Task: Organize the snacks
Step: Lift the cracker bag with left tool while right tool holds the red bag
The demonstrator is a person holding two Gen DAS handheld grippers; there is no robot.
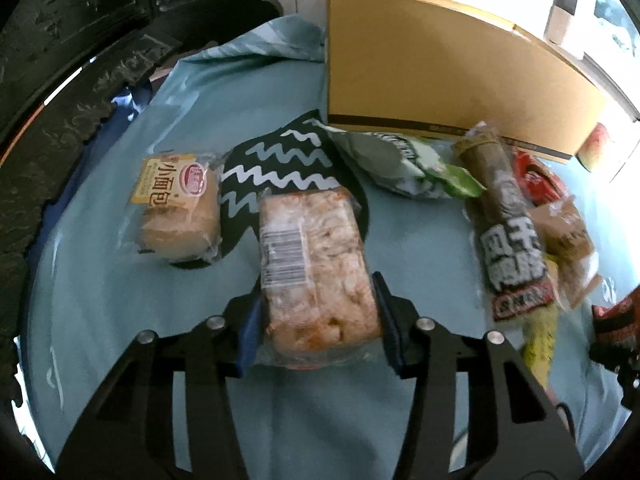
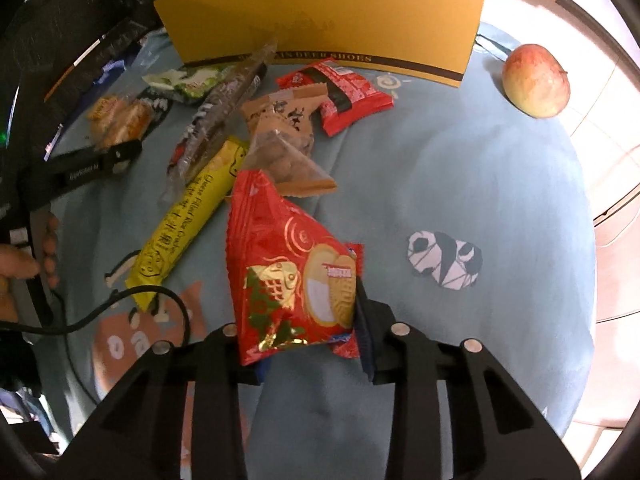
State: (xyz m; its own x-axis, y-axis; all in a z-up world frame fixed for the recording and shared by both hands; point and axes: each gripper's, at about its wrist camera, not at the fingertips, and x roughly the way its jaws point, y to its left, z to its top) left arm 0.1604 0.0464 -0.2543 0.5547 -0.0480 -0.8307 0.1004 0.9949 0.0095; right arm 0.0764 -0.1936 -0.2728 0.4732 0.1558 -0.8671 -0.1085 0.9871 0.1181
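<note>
The left gripper [image 1: 318,316] is clamped on a clear-wrapped rice cake bar [image 1: 316,268], barcode up; the right gripper [image 2: 308,332] pinches a red biscuit packet [image 2: 292,268]. Both are in front of the yellow shoe box [image 2: 320,16], whose band reads "DEER SHOES". Just before the box lie a yellow stick [image 2: 188,224] marked "Cheese Filled Rice Cracker" and a bread pack [image 1: 178,208] printed "小面包". Only the right view shows an apple [image 2: 536,80] right of the box and a panda print [image 2: 444,260] on the blue cloth [image 2: 480,168].
</note>
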